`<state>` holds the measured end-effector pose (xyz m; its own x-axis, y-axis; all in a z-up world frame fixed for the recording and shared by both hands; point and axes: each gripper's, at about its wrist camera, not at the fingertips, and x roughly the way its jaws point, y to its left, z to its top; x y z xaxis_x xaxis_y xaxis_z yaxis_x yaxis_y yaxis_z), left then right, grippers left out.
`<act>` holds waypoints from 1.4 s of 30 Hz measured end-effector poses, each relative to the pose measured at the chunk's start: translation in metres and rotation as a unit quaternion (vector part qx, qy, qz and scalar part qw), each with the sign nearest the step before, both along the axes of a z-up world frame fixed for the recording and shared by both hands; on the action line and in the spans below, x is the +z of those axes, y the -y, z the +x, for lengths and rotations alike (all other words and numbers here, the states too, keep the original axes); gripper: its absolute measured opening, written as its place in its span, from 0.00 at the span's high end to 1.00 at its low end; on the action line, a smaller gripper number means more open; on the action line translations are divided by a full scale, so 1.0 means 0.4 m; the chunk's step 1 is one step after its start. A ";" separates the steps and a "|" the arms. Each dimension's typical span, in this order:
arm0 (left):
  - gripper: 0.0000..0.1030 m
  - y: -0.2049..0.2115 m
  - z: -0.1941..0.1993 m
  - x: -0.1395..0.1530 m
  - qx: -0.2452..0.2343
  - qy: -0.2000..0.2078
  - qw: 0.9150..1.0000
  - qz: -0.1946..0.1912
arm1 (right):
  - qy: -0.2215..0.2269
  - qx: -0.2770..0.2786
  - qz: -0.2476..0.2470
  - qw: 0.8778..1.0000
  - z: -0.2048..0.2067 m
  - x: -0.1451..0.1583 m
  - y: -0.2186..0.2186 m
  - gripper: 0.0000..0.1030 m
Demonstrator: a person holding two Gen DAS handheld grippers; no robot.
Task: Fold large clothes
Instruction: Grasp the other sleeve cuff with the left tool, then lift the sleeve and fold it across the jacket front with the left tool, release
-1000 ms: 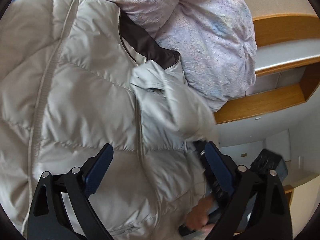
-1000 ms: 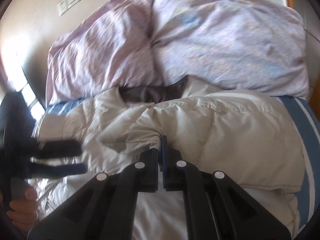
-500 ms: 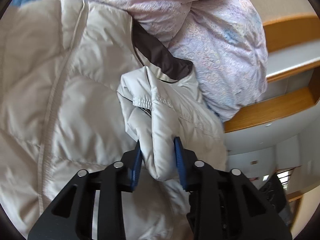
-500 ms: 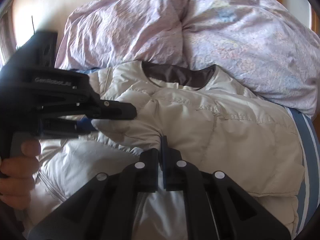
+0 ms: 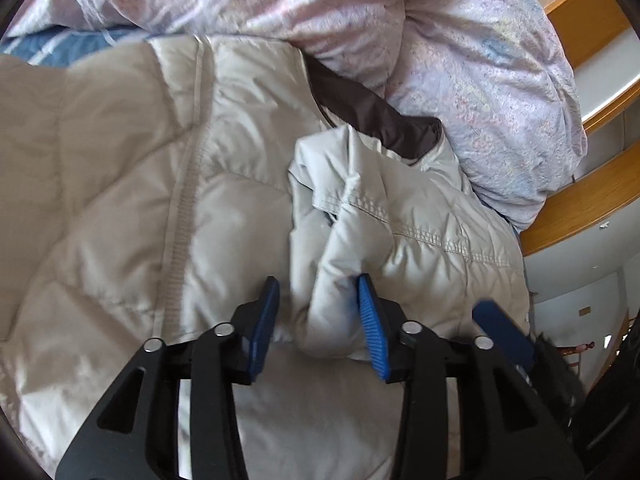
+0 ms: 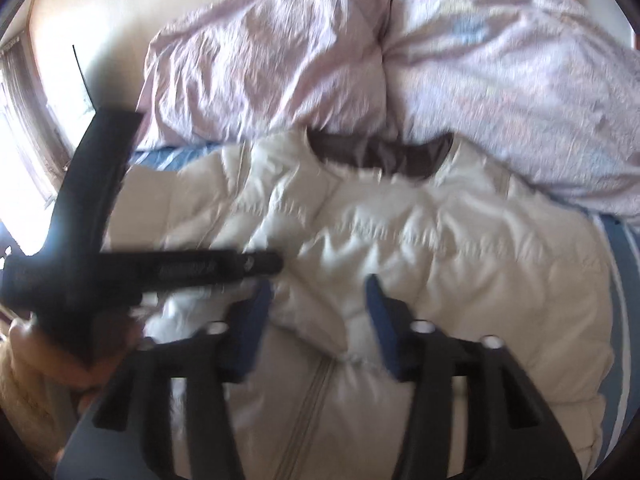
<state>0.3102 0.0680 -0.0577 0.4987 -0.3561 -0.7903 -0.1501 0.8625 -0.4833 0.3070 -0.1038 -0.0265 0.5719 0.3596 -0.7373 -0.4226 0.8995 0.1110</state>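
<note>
A cream quilted puffer jacket (image 5: 120,184) with a dark brown collar lining (image 5: 372,116) lies on the bed, and it also shows in the right wrist view (image 6: 460,248). Its sleeve (image 5: 360,216) is folded across the chest. My left gripper (image 5: 316,320) is open, its blue pads either side of the sleeve's end. My right gripper (image 6: 320,312) is open just over the jacket's middle, above the zipper (image 6: 308,412). The left gripper's body (image 6: 160,268) shows at the left of the right wrist view. One blue pad of the right gripper (image 5: 500,332) shows in the left wrist view.
A lilac floral duvet (image 5: 460,40) is bunched against the jacket's collar, and also fills the top of the right wrist view (image 6: 400,52). A blue striped sheet (image 6: 624,264) shows at the jacket's edges. A wooden shelf (image 5: 580,208) stands beyond the bed. A window (image 6: 16,128) is at the left.
Both grippers have opened: the right let go of the jacket fabric it pinched, and the left spread its jaws off the sleeve it held half a second ago.
</note>
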 end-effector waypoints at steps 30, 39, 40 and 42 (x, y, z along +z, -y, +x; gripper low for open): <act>0.36 -0.777 -0.660 -0.030 0.459 0.049 0.876 -0.139 | -0.061 0.015 0.061 0.996 -0.056 0.042 -0.031 0.43; 0.53 -0.851 -0.706 -0.086 0.529 0.074 0.824 -0.192 | -0.031 0.009 0.075 0.997 -0.078 0.090 0.012 0.43; 0.64 -0.857 -0.706 -0.093 0.532 0.073 0.820 -0.197 | -0.030 0.008 0.076 0.997 -0.079 0.091 0.018 0.42; 0.85 -0.864 -0.706 -0.105 0.536 0.071 0.818 -0.197 | -0.030 0.005 0.077 0.997 -0.080 0.089 0.030 0.42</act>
